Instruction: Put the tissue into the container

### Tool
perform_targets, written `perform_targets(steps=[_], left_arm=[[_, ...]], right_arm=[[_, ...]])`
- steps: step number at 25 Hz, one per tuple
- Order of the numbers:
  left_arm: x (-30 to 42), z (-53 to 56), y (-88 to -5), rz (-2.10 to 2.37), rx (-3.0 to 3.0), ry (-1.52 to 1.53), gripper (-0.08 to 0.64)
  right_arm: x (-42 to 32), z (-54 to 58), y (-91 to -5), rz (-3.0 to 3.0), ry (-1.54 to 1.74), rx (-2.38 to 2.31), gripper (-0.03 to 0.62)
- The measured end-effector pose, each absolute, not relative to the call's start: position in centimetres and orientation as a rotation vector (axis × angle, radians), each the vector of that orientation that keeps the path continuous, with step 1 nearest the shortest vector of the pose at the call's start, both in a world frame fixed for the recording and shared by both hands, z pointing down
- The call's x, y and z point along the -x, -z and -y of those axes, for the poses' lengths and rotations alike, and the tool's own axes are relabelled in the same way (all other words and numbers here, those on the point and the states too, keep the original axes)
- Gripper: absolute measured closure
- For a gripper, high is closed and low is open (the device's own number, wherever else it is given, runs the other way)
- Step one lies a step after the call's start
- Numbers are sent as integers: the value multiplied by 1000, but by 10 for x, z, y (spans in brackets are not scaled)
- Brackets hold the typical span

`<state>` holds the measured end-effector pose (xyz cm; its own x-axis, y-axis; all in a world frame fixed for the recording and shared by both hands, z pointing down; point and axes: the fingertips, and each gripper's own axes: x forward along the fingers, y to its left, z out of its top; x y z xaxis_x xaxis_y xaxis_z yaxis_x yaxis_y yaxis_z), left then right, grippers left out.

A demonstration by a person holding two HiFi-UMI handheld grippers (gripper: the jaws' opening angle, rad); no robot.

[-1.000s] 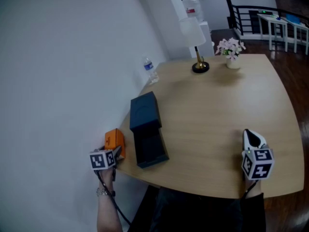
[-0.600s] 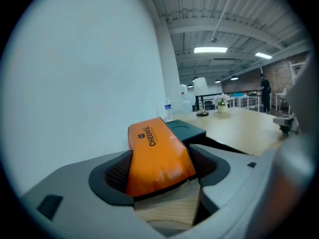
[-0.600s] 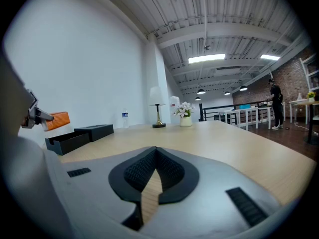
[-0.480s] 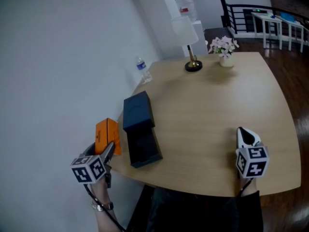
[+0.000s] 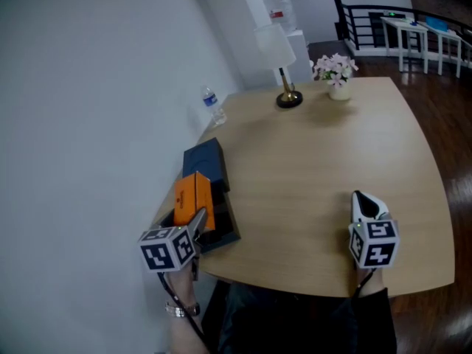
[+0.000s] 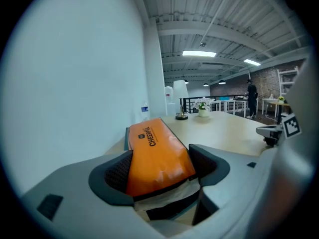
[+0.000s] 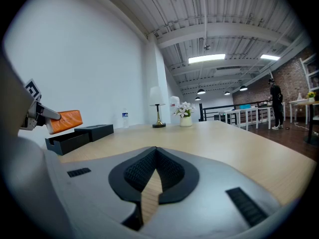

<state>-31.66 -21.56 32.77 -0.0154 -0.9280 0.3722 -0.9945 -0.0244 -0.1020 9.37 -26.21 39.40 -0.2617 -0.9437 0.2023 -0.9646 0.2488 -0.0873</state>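
The wall (image 5: 88, 87) hems the container (image 5: 206, 159) leftward; the table (image 5: 317, 168) rightward lies open.

White wall (image 5: 88, 87) borders the left edge of a light wooden table (image 5: 332, 161). At the table's far end: table lamp (image 5: 279, 57), flower pot (image 5: 333, 71), water bottle (image 5: 212, 105). Beyond: dark wooden floor (image 5: 453, 124), black railing (image 5: 369, 21). Ceiling strip lights (image 7: 207, 59) are lit

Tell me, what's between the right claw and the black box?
Only bare table lies between right claw and black box, shown in the head view.
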Motion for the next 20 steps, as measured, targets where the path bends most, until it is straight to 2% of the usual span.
perform_targets(steps=[20], left_arm=[[310,234,-391,2060,-1880,-654,189]], right_arm=[[-95,261,-394,2394,-294,-1841,583]])
